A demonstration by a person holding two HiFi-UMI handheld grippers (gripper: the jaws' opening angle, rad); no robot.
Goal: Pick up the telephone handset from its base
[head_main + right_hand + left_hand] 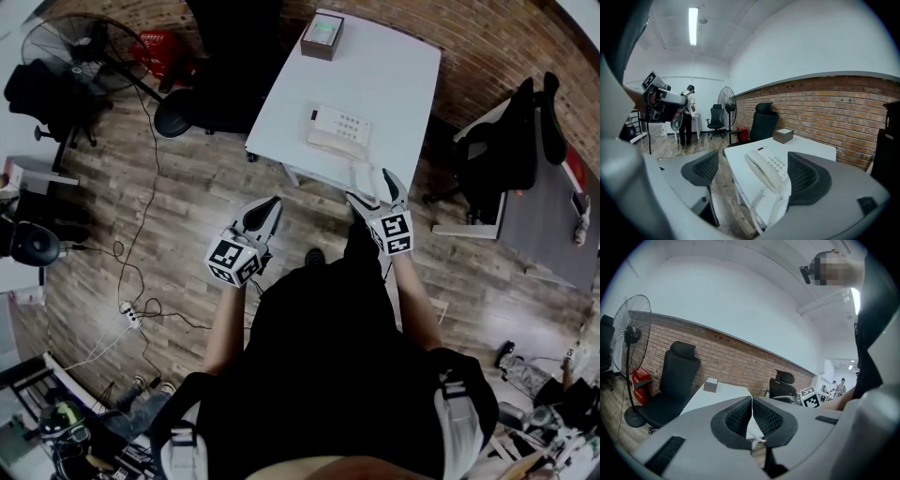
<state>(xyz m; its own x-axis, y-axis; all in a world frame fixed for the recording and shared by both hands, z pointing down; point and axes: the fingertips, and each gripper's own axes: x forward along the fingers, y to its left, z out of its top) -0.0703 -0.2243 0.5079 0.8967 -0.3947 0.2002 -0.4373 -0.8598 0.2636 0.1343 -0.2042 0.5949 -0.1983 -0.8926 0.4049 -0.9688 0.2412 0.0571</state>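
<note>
Right gripper (752, 171) hangs wide open and empty, aimed at the handset (764, 172), which lies on its base (778, 163) near the surface's (394, 84) near edge. I judge this the approach: advance, straddle, close. Left gripper (751, 416) is closed on nothing.

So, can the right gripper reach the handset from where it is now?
Probably yes. The right gripper is at the near edge of the table, its jaws apart and pointed at the handset. The handset lies on its base, and nothing stands between it and the gripper.
</note>
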